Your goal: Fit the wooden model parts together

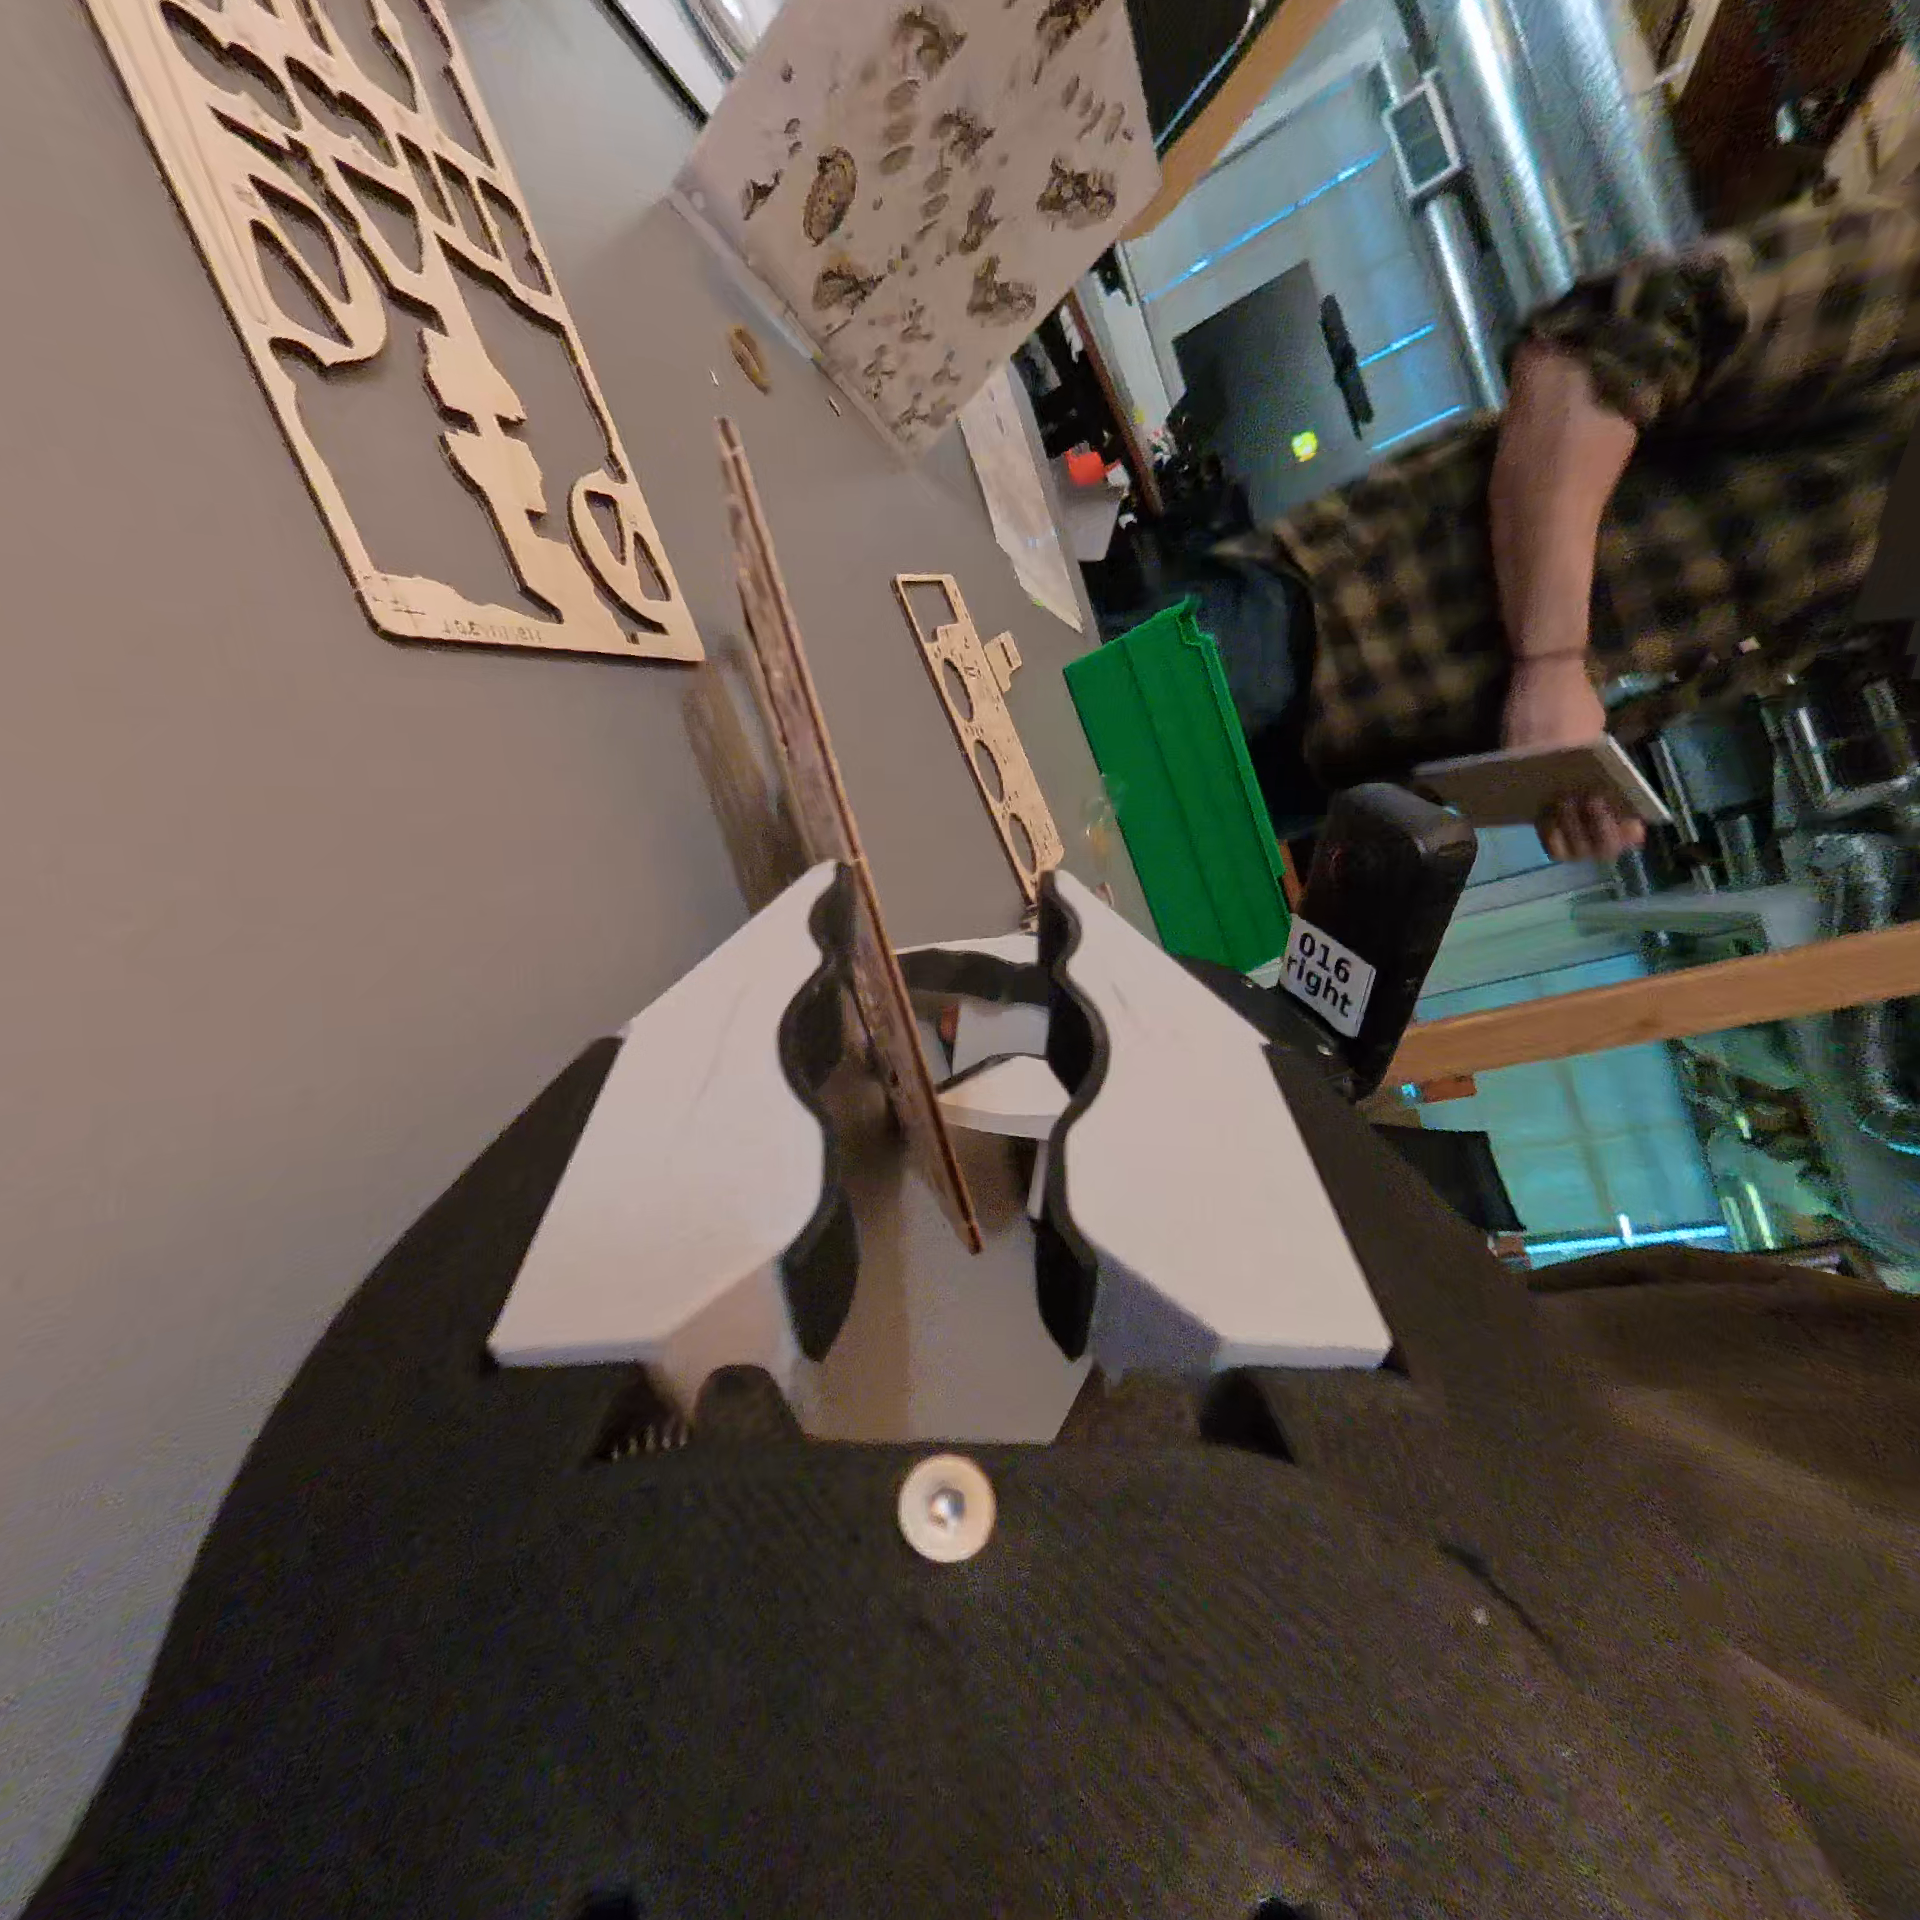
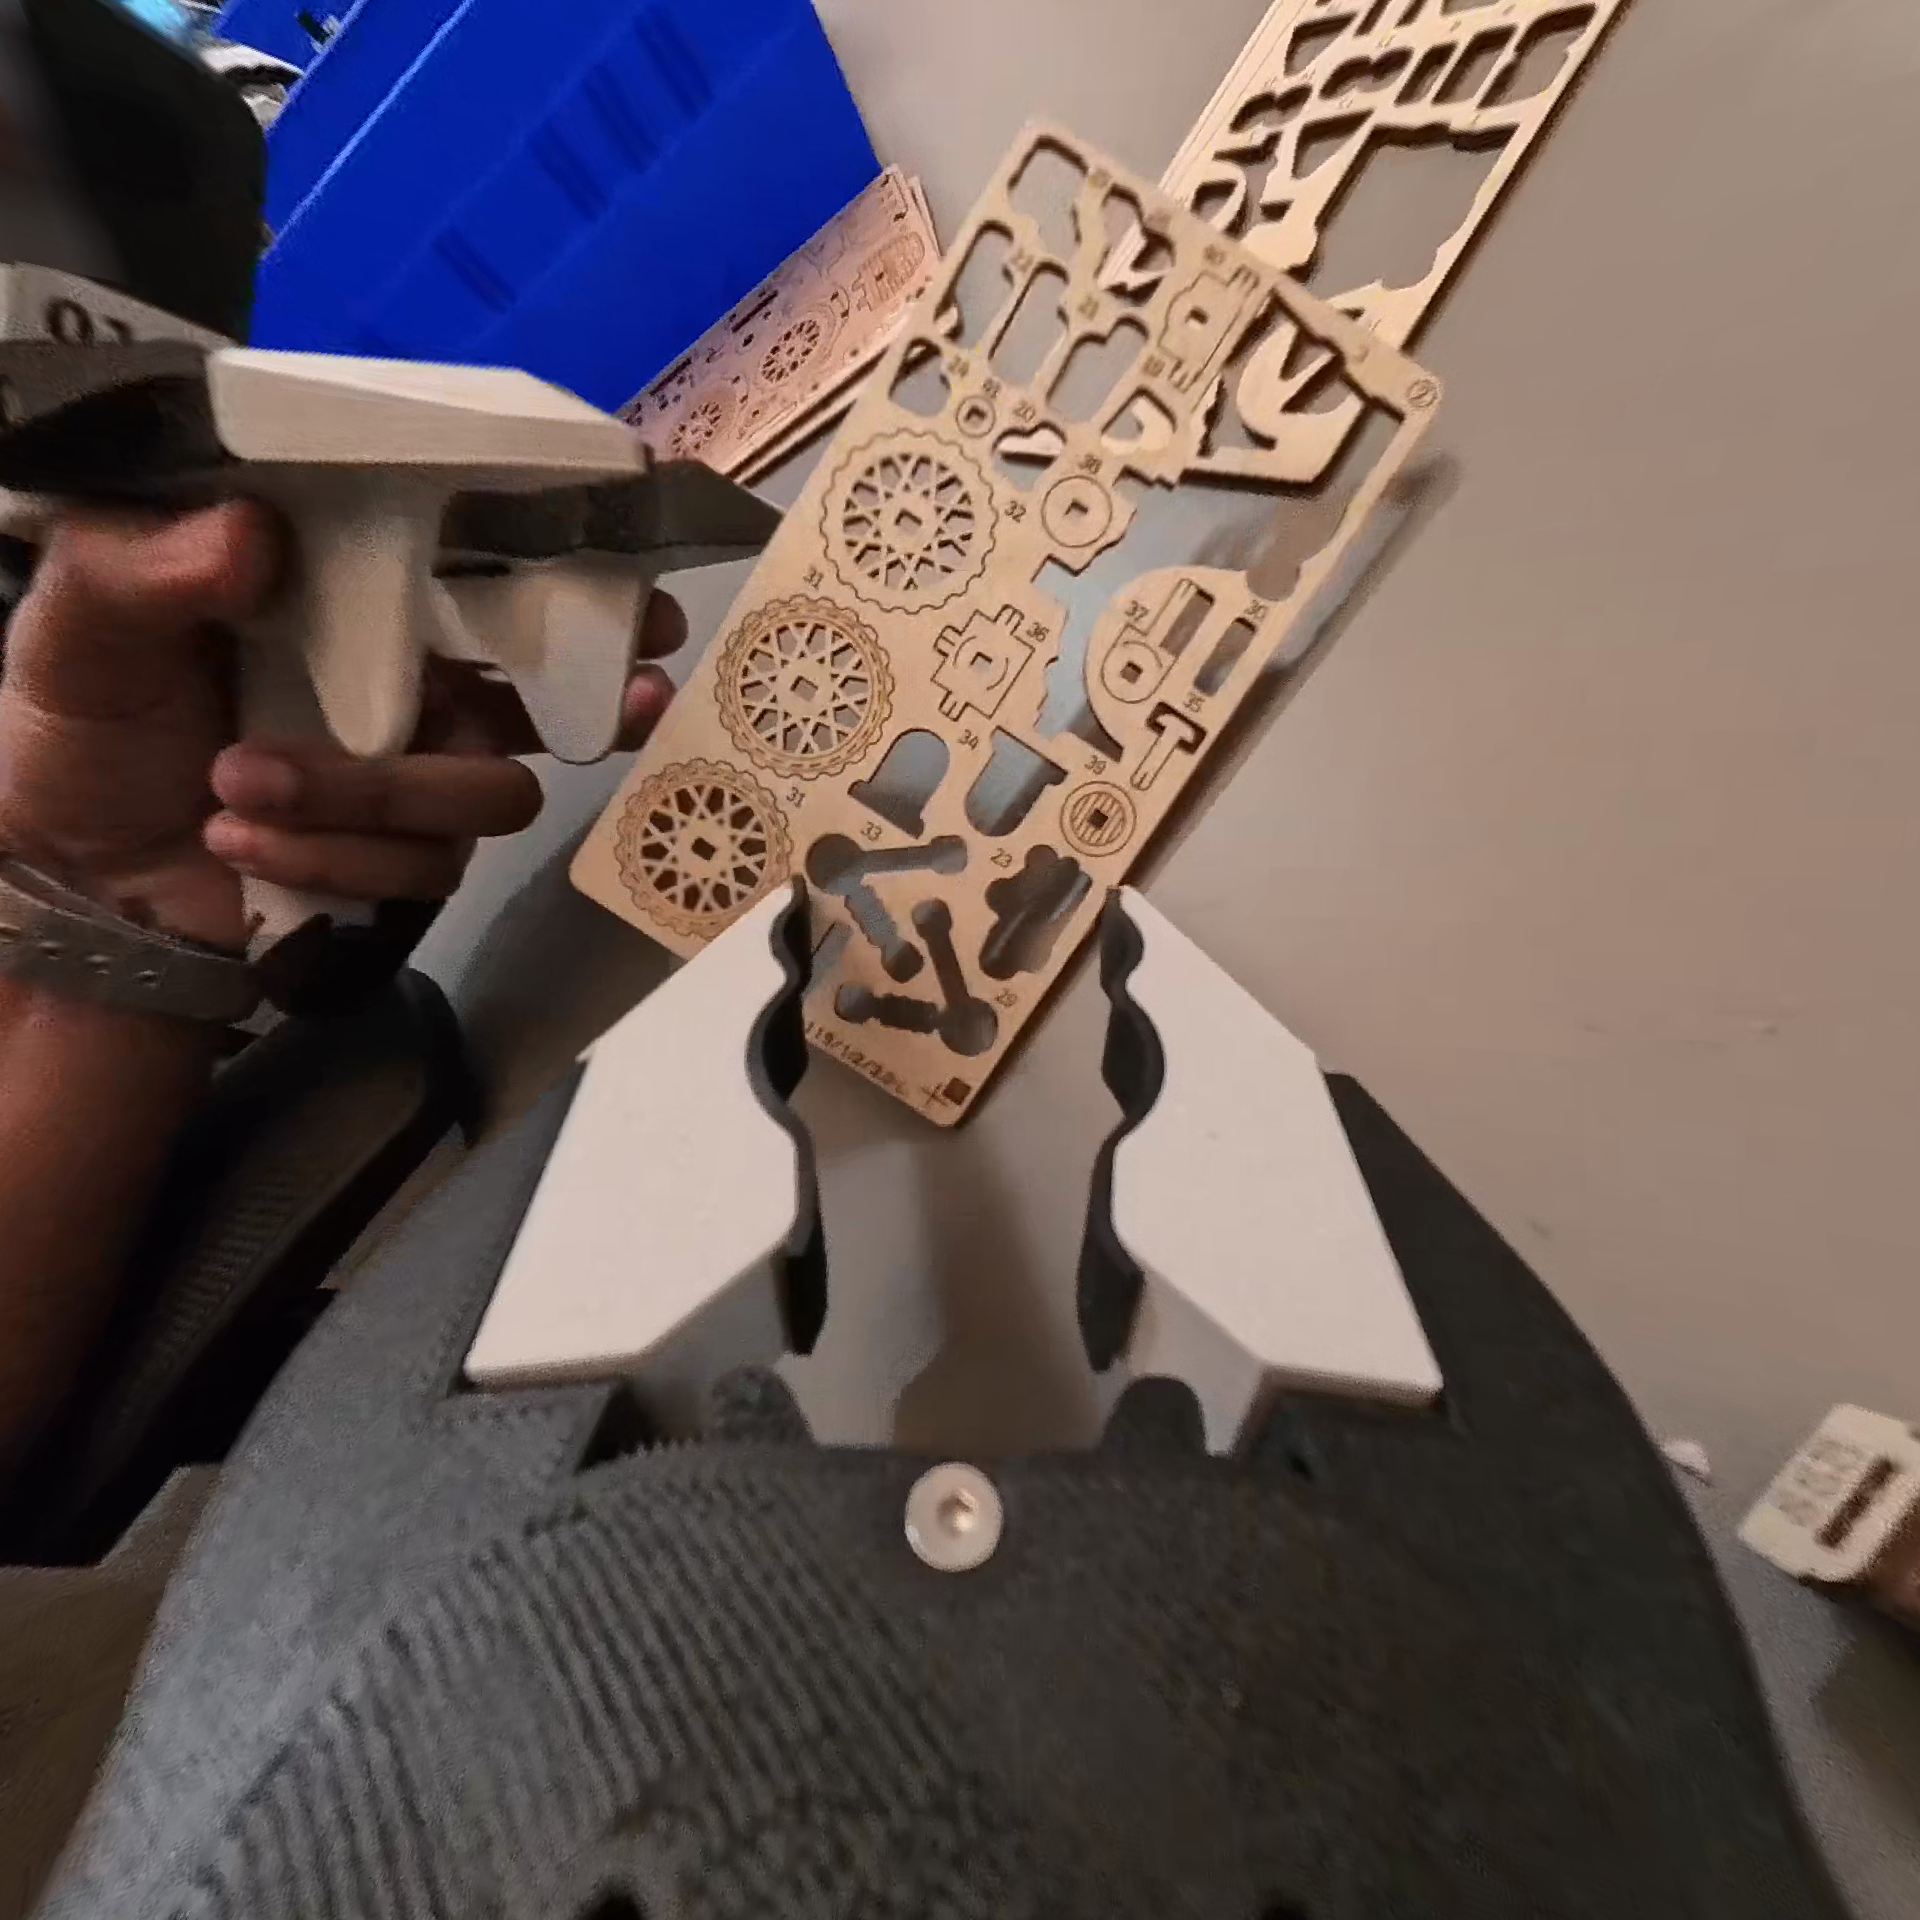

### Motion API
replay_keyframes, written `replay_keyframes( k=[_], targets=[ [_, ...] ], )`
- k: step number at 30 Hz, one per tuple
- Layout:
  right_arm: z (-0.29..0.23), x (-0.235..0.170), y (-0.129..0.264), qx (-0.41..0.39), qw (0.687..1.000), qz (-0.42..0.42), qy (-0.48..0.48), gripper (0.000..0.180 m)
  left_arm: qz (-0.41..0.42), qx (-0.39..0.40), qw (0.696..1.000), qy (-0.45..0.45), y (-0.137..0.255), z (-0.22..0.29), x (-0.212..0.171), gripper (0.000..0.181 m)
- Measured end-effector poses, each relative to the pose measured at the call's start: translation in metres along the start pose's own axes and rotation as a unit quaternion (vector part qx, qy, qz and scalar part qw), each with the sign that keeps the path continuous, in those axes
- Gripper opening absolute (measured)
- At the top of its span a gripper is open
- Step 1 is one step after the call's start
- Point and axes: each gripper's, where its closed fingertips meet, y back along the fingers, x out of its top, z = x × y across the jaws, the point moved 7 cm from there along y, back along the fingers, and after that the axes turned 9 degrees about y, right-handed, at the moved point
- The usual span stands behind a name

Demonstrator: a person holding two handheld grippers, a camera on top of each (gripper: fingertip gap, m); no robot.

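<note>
A thin wooden parts sheet (image 2: 935,623) with wheel and pin cut-outs hangs tilted just above the grey table (image 2: 1610,831). In the left wrist view the sheet (image 1: 800,727) is edge-on between the fingers of my left gripper (image 1: 940,883). It lies against one finger pad, with a clear gap to the other. From the right wrist view the left gripper (image 2: 727,509) reaches the sheet's upper left edge. My right gripper (image 2: 956,899) is open, and the sheet's lower corner sits between its fingertips. It also shows beyond the left fingers (image 1: 977,997).
An emptied wooden sheet (image 1: 416,312) lies flat on the table. A stack of sheets (image 2: 800,332) lies by a blue bin (image 2: 540,177). A wooden strip (image 1: 987,727) and a green bin (image 1: 1174,779) are farther off. A person in a plaid shirt (image 1: 1714,416) stands beyond. Left tips to right tips: about 8 cm.
</note>
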Motion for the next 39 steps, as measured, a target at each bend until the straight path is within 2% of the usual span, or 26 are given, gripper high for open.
replay_keyframes(
  k=[2, 5, 7, 11, 15, 20, 22, 25, 26, 27, 33, 39],
  targets=[
    [0.0, -0.001, 0.0, 0.023, 1.0, -0.002, -0.012, 0.045, -0.021, 0.012, 1.0, -0.015, -0.007, 0.001, -0.006, 0.034],
    [0.001, -0.001, -0.001, 0.041, 0.999, -0.003, -0.025, 0.041, -0.062, 0.03, 0.997, -0.036, -0.023, 0.001, -0.02, 0.035],
    [0.001, -0.001, -0.001, 0.047, 0.999, -0.004, -0.027, 0.04, -0.079, 0.061, 0.993, -0.057, -0.032, -0.002, -0.026, 0.024],
    [0.0, 0.0, 0.002, 0.057, 0.998, 0.01, -0.024, 0.038, -0.057, 0.105, 0.987, -0.11, -0.029, -0.004, -0.021, 0.002],
    [-0.001, 0.014, 0.019, 0.05, 0.998, 0.045, 0.003, 0.038, 0.016, 0.015, 0.996, -0.085, -0.014, 0.009, -0.004, 0.002],
    [0.01, 0.045, 0.064, 0.02, 0.991, 0.105, 0.077, 0.035, 0.058, -0.132, 0.983, -0.11, -0.014, 0.045, -0.002, 0.0],
    [0.014, 0.055, 0.081, 0.056, 0.986, 0.137, 0.082, 0.035, 0.056, -0.188, 0.974, -0.115, -0.028, 0.061, -0.008, 0.001],
    [0.018, 0.063, 0.106, 0.126, 0.973, 0.184, 0.056, 0.035, 0.028, -0.213, 0.968, -0.13, -0.058, 0.077, -0.025, 0.001],
    [0.024, 0.063, 0.115, 0.122, 0.971, 0.198, 0.047, 0.022, 0.026, -0.223, 0.965, -0.138, -0.064, 0.081, -0.03, 0.001],
    [0.03, 0.06, 0.125, 0.112, 0.97, 0.211, 0.041, 0.008, 0.012, -0.232, 0.962, -0.141, -0.07, 0.084, -0.036, 0.001],
    [0.041, 0.02, 0.166, 0.124, 0.97, 0.207, 0.024, 0.0, -0.114, -0.153, 0.951, -0.245, -0.104, 0.078, -0.072, 0.029],
    [0.038, -0.031, 0.179, 0.187, 0.972, 0.132, -0.045, 0.0, -0.187, -0.141, 0.93, -0.284, -0.117, 0.081, -0.122, 0.027]
  ],
)
